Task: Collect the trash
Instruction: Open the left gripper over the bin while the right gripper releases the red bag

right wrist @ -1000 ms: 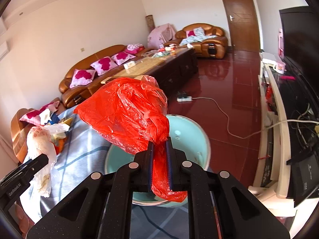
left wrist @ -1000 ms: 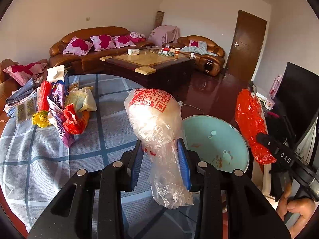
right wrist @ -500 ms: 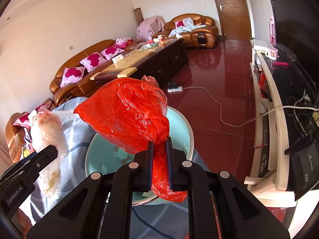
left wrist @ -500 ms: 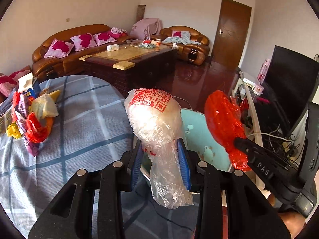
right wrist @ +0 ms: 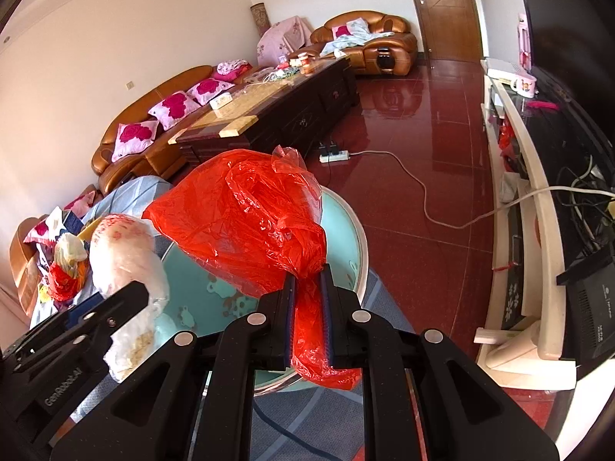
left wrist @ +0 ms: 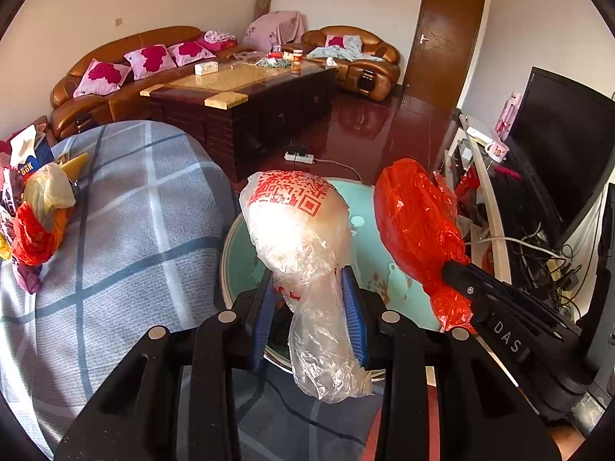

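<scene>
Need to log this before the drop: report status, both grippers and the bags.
Left gripper shut on clear bag. Right gripper shut on red bag. Both over teal basin. More trash on the tablecloth; nothing blocking.

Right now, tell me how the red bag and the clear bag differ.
The red bag is solid red and unprinted; the clear bag is see-through with a red QR print. The red bag is pinched in the right gripper, the clear bag in the left gripper. Both are crumpled plastic, held over the teal basin.
</scene>
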The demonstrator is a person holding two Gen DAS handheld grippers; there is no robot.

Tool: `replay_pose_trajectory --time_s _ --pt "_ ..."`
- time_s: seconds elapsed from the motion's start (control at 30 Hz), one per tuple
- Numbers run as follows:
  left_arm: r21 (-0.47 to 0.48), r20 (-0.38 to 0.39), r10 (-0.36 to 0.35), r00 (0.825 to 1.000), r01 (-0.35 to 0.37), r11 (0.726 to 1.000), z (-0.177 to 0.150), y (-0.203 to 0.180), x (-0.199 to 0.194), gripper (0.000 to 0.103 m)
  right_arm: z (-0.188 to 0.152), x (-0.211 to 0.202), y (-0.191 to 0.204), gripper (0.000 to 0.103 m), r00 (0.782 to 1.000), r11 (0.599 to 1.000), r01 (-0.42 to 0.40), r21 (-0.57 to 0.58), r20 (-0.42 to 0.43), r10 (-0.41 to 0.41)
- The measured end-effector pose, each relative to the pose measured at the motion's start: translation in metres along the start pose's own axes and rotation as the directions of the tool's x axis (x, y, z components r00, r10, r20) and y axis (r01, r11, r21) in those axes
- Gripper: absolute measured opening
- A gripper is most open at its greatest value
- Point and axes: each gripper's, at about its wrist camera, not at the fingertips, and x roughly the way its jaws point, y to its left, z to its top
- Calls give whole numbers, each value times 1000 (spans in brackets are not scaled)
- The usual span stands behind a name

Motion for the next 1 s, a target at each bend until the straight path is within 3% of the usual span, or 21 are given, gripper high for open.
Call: replay_pose_trajectory --time_s 0.17,0.27,0.4,0.57,0.73,1.0 --pt "4 -6 -6 1000 6 1000 1 -4 8 36 1 5 -3 21 1000 1000 -19 6 -7 19" --pt "0 -4 -6 1000 6 1000 1 -3 9 55 2 4 -5 24 1000 1000 -25 15 -1 25" --pt "6 5 3 1000 -3 1000 0 -1 9 63 5 1 -5 29 999 999 -31 15 8 31" --pt "-9 14 19 1000 -19 1000 0 4 4 73 5 -1 -4 42 999 999 -33 17 17 32" --pt "-19 53 59 997 -58 998 0 11 -10 89 8 -10 -8 44 998 998 -39 45 54 36" --pt "-24 131 187 973 -186 982 -4 30 -43 94 10 -35 11 50 989 998 -62 5 134 60"
